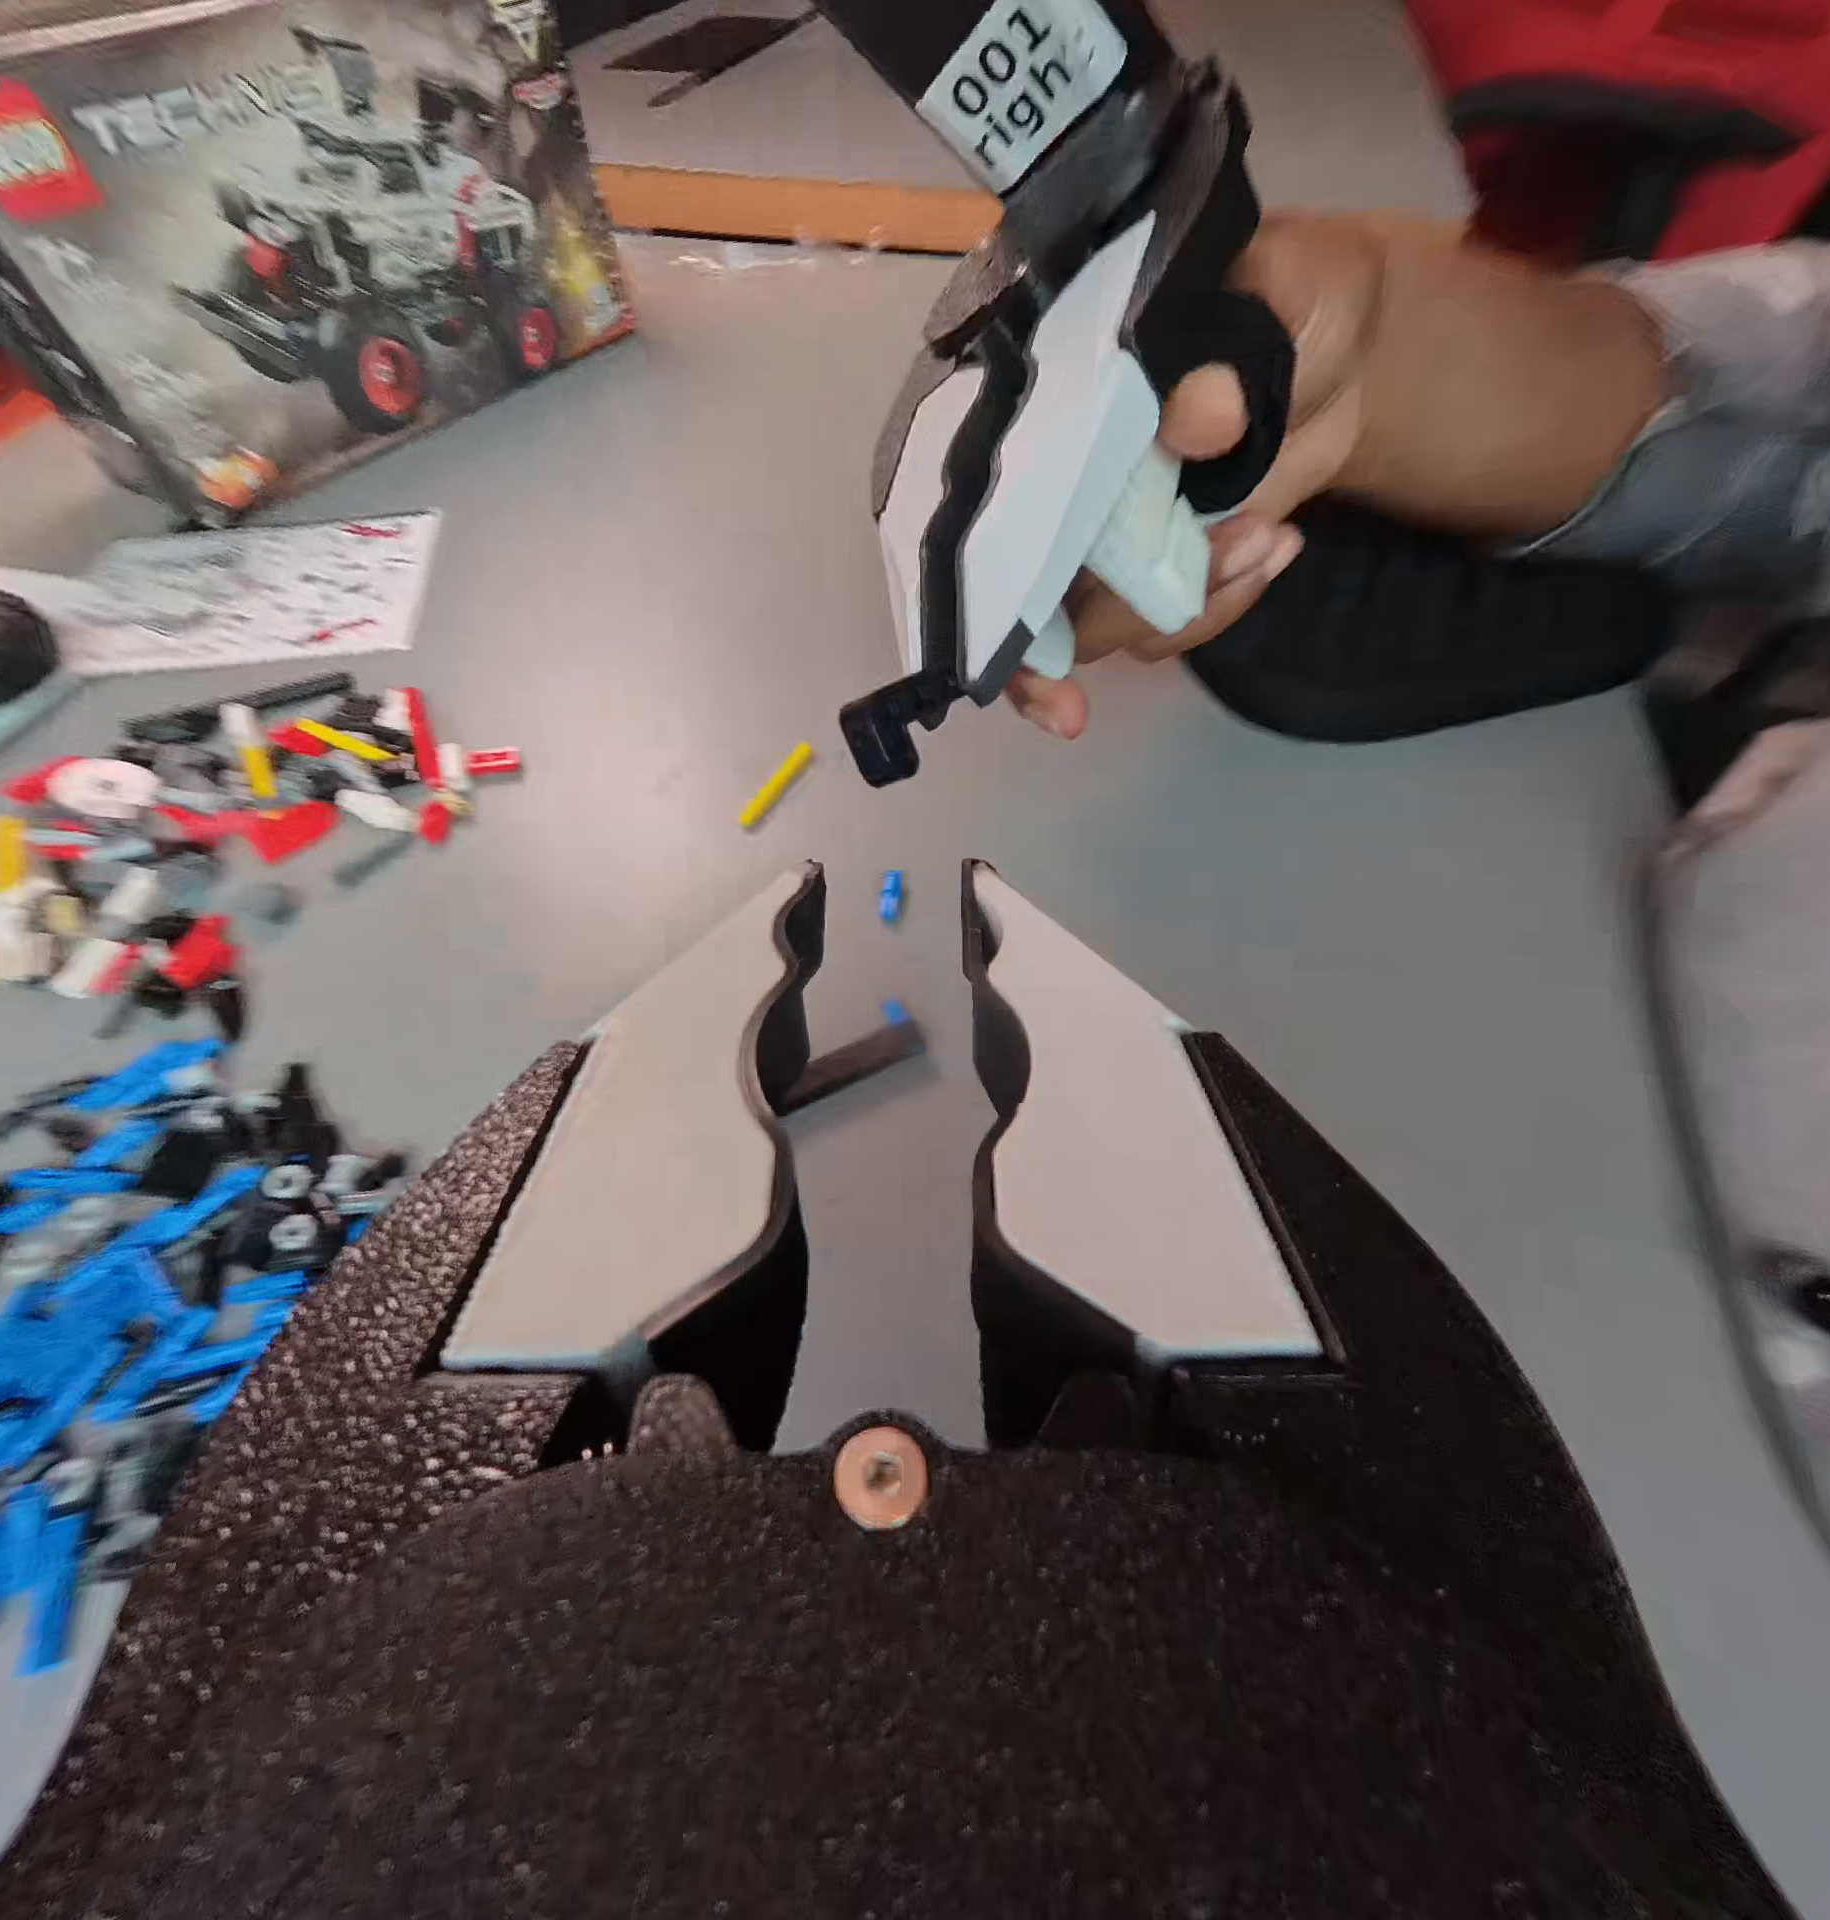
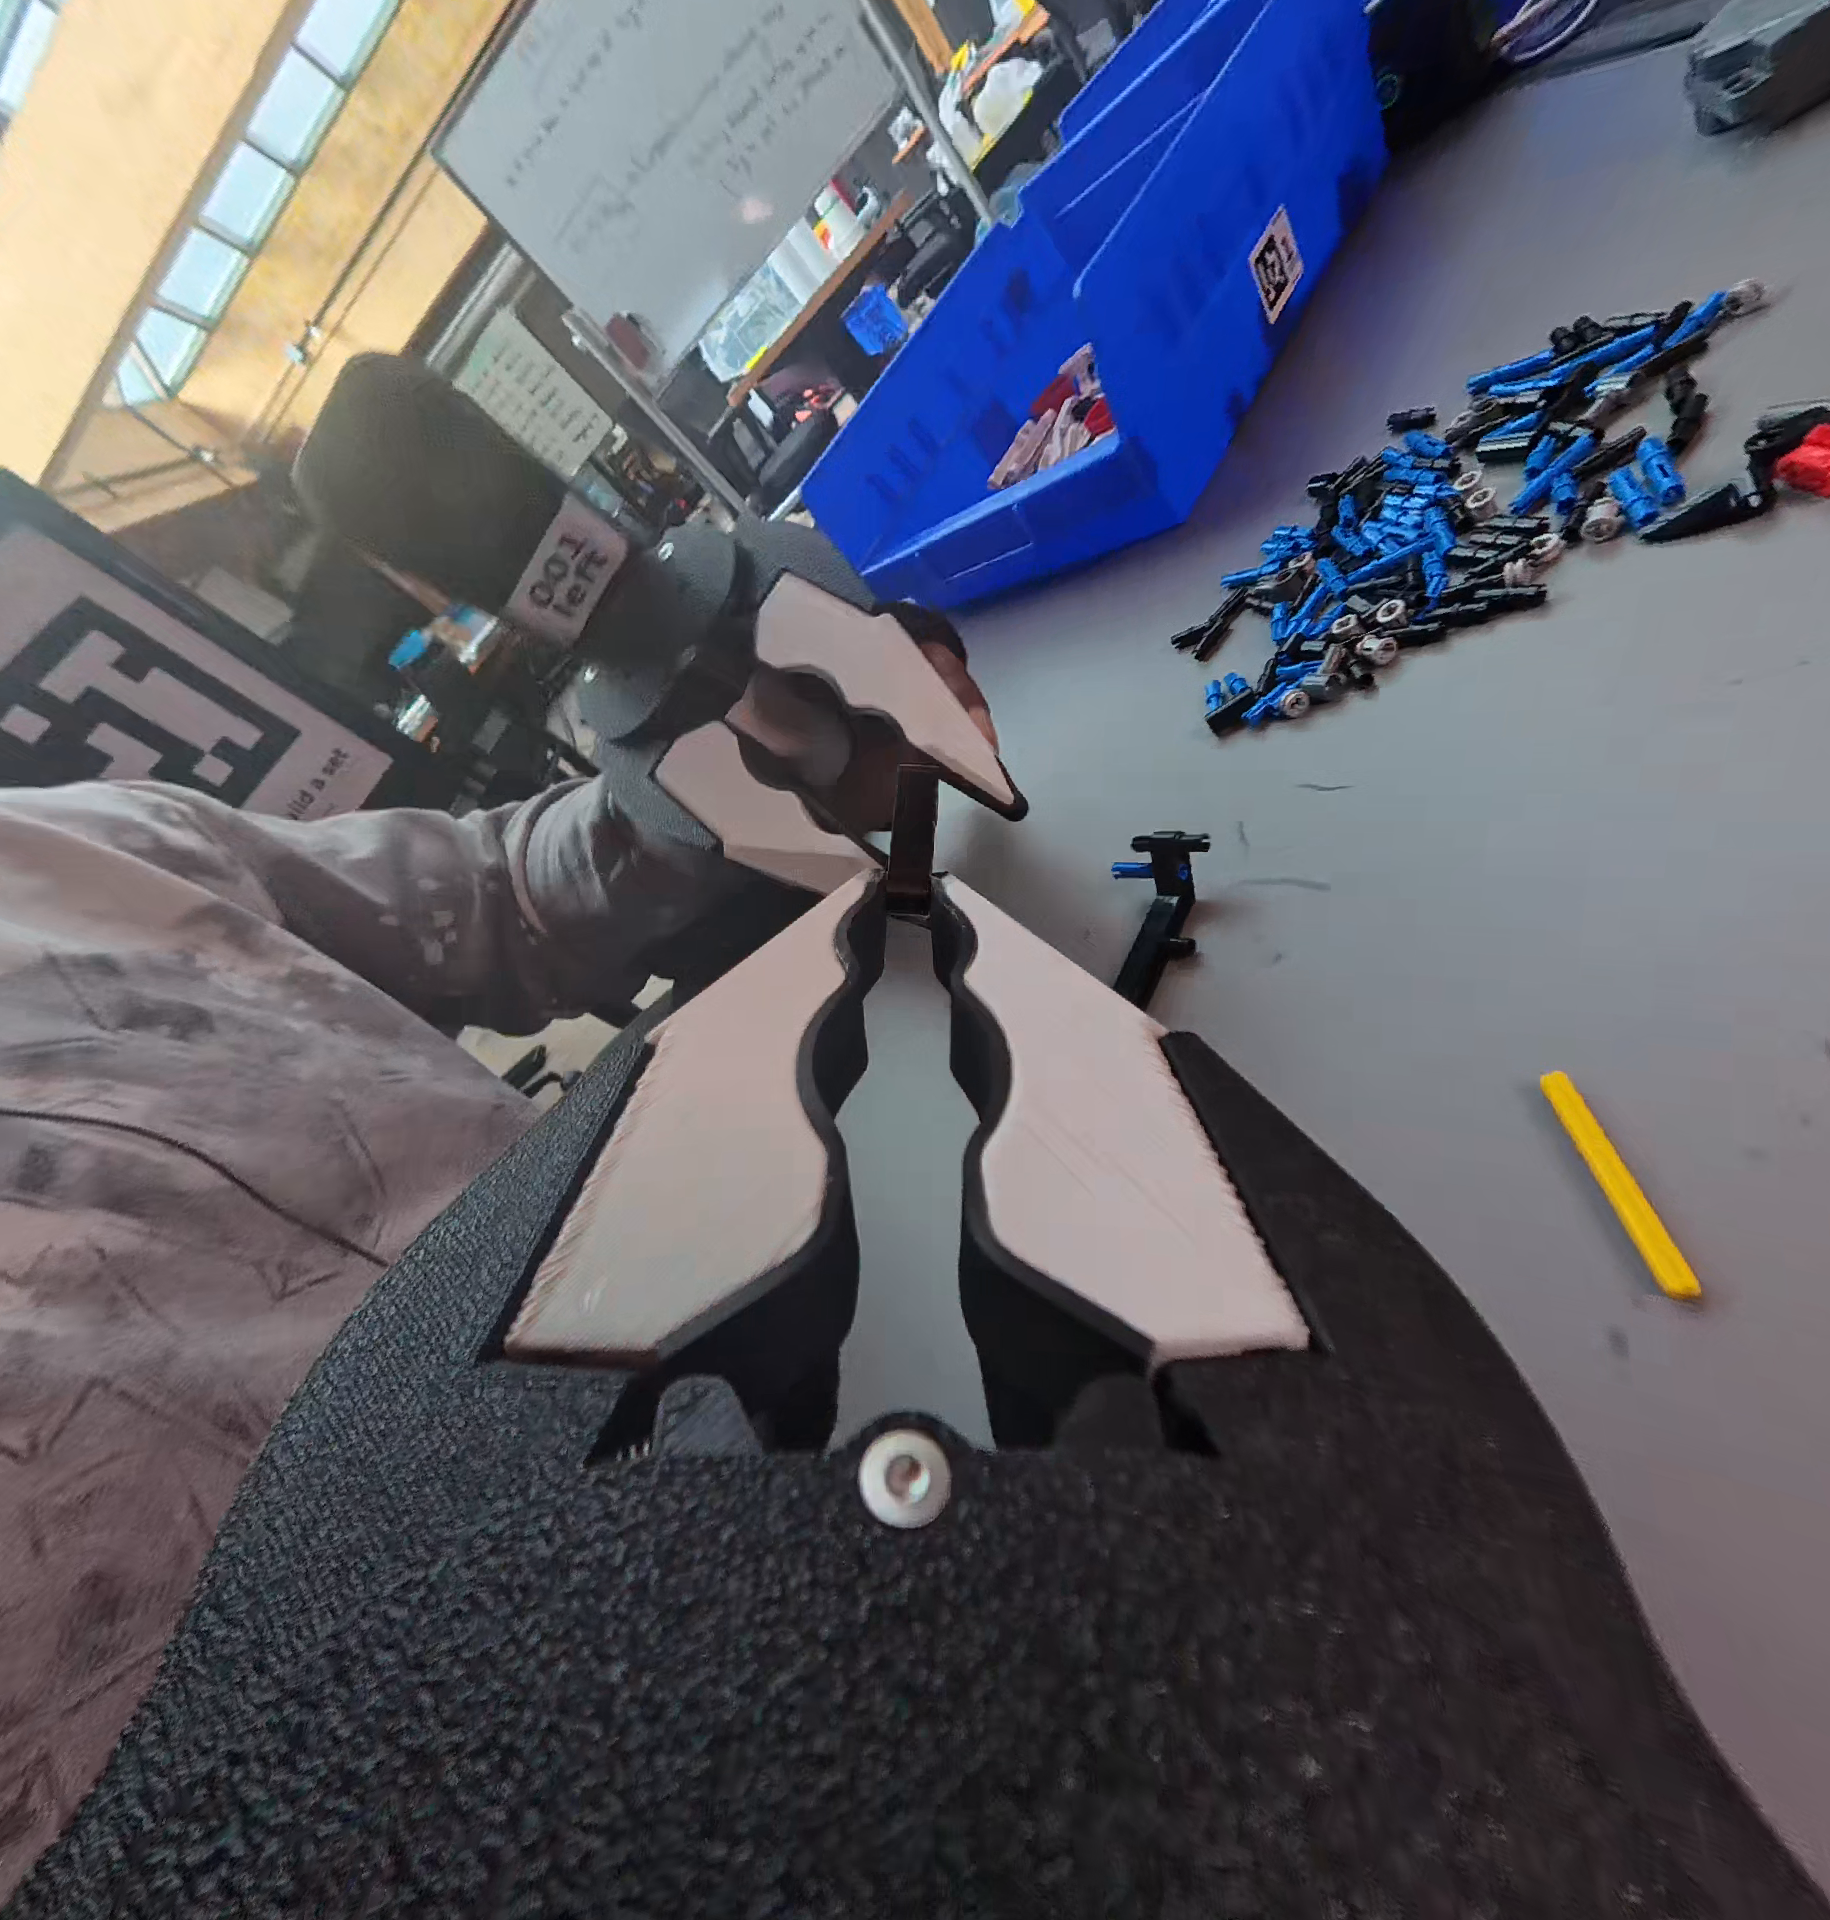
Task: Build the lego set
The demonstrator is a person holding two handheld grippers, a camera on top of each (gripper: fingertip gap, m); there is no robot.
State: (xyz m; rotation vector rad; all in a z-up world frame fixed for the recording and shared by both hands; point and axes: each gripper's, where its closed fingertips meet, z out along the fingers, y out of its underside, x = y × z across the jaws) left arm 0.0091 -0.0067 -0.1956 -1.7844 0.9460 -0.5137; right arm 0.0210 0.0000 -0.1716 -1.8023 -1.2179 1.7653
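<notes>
My left gripper (image 1: 892,875) is open and empty, low over the grey table. A small blue pin (image 1: 892,896) lies on the table just past its tips. A black beam with a blue pin (image 1: 869,1051) lies between its fingers. My right gripper (image 2: 906,888) is shut on a small black lego piece (image 2: 912,826) and holds it above the table. It also shows in the left wrist view (image 1: 958,681), with the piece (image 1: 880,732) hanging from its tips. The black beam (image 2: 1160,920) and a yellow axle (image 2: 1617,1184) lie to its right.
A lego box (image 1: 267,229) stands at the back left, with an instruction sheet (image 1: 256,592) in front of it. A pile of red, white and yellow parts (image 1: 215,821) and a pile of blue and black pins (image 1: 111,1247) lie on the left. Blue bins (image 2: 1150,343) stand behind. Less than 4 cm separates the two grippers' tips. From either gripper's tips it is about 12 cm to the yellow axle (image 2: 1617,1184). My left wrist view (image 1: 788,769) looks at it from another angle.
</notes>
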